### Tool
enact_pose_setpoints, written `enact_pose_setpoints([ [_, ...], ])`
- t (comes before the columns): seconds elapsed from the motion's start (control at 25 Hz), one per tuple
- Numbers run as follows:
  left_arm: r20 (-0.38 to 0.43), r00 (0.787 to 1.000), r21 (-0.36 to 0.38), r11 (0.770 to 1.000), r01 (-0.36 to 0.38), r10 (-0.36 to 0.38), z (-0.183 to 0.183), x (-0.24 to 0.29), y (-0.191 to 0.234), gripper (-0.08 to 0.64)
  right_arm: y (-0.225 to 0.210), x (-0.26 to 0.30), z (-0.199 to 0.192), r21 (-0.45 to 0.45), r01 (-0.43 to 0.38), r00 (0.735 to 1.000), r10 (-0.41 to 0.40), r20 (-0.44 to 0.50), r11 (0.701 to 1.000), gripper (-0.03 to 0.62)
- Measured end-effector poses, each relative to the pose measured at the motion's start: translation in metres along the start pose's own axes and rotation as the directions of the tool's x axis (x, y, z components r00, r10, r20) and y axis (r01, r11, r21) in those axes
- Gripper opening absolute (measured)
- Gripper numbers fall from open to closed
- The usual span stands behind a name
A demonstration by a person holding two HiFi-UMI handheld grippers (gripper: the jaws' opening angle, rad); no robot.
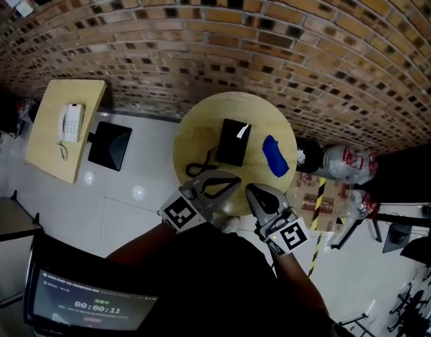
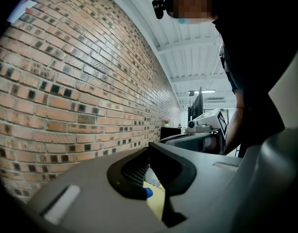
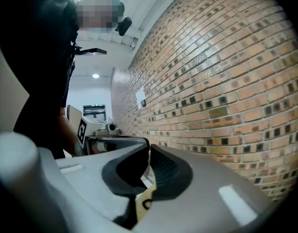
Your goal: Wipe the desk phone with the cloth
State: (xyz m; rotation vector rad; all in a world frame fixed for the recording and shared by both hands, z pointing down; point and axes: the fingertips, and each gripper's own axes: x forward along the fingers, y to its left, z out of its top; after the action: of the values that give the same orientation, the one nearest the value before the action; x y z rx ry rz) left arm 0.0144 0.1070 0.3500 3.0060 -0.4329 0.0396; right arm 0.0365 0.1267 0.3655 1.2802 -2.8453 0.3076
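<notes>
A black desk phone (image 1: 233,142) lies on the round wooden table (image 1: 194,128), its coiled cord (image 1: 200,167) trailing toward me. To the phone's right, the blue cloth (image 1: 275,154) lies crumpled. My left gripper (image 1: 235,180) hovers at the table's near edge, jaws shut and empty, short of the phone. Beside it my right gripper (image 1: 250,188) is also shut with nothing in it, apart from the cloth. In the left gripper view the closed jaws (image 2: 148,149) hide most of the table; a speck of blue cloth (image 2: 147,193) shows below them. In the right gripper view the jaws (image 3: 149,152) meet too.
A brick wall (image 1: 272,41) curves behind the table. A white phone (image 1: 71,121) sits on a square wooden table (image 1: 47,146) at far left, a black panel (image 1: 110,144) beside it. Plastic bottles (image 1: 345,163) and a cardboard box (image 1: 317,195) crowd the floor at right. A screen (image 1: 89,304) stands near left.
</notes>
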Motion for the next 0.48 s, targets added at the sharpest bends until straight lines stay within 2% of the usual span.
enact_pose_setpoints([
  [0.16, 0.002, 1.0, -0.007, 1.0, 0.008, -0.007, 0.002, -0.005, -0.014, -0.008, 0.011, -0.006, 0.008, -0.003, 0.001, 1.0, -0.001, -0.009, 1.0, 0.0],
  [0.32, -0.004, 1.0, -0.007, 1.0, 0.003, -0.003, 0.006, -0.008, -0.023, -0.008, 0.011, -0.013, 0.012, -0.051, 0.0, 1.0, 0.0, -0.003, 0.999, 0.0],
  [0.48, -0.004, 1.0, 0.0, 1.0, -0.001, 0.001, 0.005, -0.009, -0.025, -0.009, 0.02, -0.014, 0.014, -0.02, -0.017, 1.0, 0.017, -0.011, 1.0, -0.002],
])
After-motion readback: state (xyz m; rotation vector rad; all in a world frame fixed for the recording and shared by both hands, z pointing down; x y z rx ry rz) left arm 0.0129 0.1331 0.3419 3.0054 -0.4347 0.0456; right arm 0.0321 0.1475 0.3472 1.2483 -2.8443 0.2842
